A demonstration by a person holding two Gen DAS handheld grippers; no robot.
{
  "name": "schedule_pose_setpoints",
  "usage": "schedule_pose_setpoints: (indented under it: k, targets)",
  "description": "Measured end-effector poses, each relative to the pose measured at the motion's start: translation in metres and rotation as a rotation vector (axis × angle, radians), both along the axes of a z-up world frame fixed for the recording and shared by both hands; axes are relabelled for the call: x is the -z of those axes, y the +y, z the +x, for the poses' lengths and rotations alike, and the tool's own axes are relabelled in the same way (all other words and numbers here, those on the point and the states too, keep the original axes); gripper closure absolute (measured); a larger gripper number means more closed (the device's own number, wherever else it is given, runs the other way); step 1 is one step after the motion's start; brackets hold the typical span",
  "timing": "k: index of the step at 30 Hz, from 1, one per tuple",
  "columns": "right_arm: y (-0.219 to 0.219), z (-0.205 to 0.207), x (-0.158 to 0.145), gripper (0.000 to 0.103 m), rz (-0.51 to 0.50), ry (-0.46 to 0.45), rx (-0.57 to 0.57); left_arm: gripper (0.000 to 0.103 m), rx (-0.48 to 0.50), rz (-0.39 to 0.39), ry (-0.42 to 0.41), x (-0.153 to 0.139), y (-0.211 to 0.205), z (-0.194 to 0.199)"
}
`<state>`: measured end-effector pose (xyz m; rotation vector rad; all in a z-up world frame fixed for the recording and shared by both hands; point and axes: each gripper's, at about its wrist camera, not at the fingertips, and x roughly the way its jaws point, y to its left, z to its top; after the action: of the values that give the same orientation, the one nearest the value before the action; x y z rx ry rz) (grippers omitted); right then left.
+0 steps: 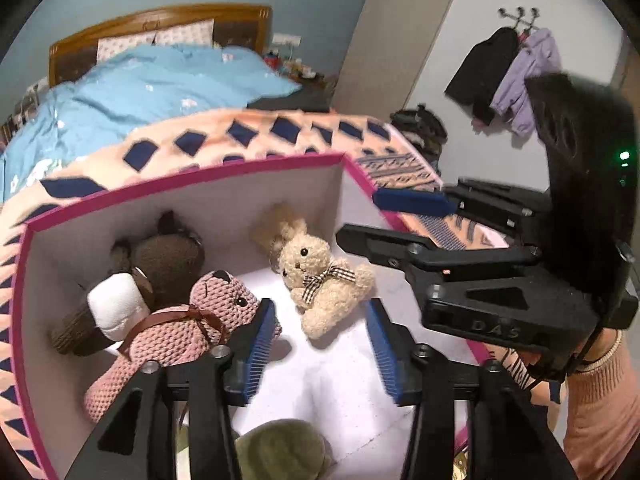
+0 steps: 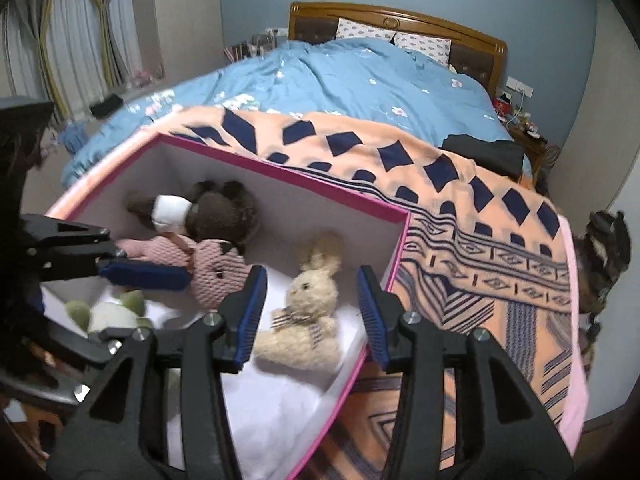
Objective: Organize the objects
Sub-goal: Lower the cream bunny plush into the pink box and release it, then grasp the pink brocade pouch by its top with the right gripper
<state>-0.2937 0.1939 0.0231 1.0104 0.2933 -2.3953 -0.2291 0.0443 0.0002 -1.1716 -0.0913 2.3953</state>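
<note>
A pink-rimmed white box (image 1: pixel 188 184) (image 2: pixel 280 184) sits on an orange patterned blanket. Inside lie a cream bunny (image 1: pixel 320 280) (image 2: pixel 304 320), a pink knitted bear (image 1: pixel 176 332) (image 2: pixel 216 276), a brown plush (image 1: pixel 168 260) (image 2: pixel 216 208) and a green plush (image 1: pixel 280 452) (image 2: pixel 108 312). My left gripper (image 1: pixel 320 344) is open and empty above the box, just short of the bunny. My right gripper (image 2: pixel 310 312) is open and empty over the box's right corner, its fingers either side of the bunny in view. It also shows in the left wrist view (image 1: pixel 384 216).
The orange blanket (image 2: pixel 460 208) covers the foot of a bed with a blue duvet (image 2: pixel 360 80) and wooden headboard. Coats (image 1: pixel 512 76) hang on the right wall. Curtains (image 2: pixel 80 32) stand at the left.
</note>
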Motion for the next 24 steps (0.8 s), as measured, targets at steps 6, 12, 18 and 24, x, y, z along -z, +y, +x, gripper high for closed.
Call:
schedule_pose_setpoints:
  k: [6, 12, 18, 24]
  targets:
    - [0.022, 0.056, -0.03, 0.055, -0.207, 0.02, -0.091, 0.028, 0.087, 0.111, 0.153, -0.036, -0.015, 0.058]
    - [0.048, 0.128, -0.053, 0.048, -0.352, 0.031, -0.192, 0.019, 0.145, 0.154, 0.271, -0.063, -0.029, 0.127]
    - [0.054, 0.187, -0.031, 0.047, -0.357, -0.039, -0.238, 0.019, 0.151, 0.123, 0.227, -0.042, -0.034, 0.165]
    - [0.043, 0.215, 0.02, 0.047, -0.321, -0.193, -0.271, 0.019, 0.188, 0.087, 0.115, 0.006, -0.023, 0.19]
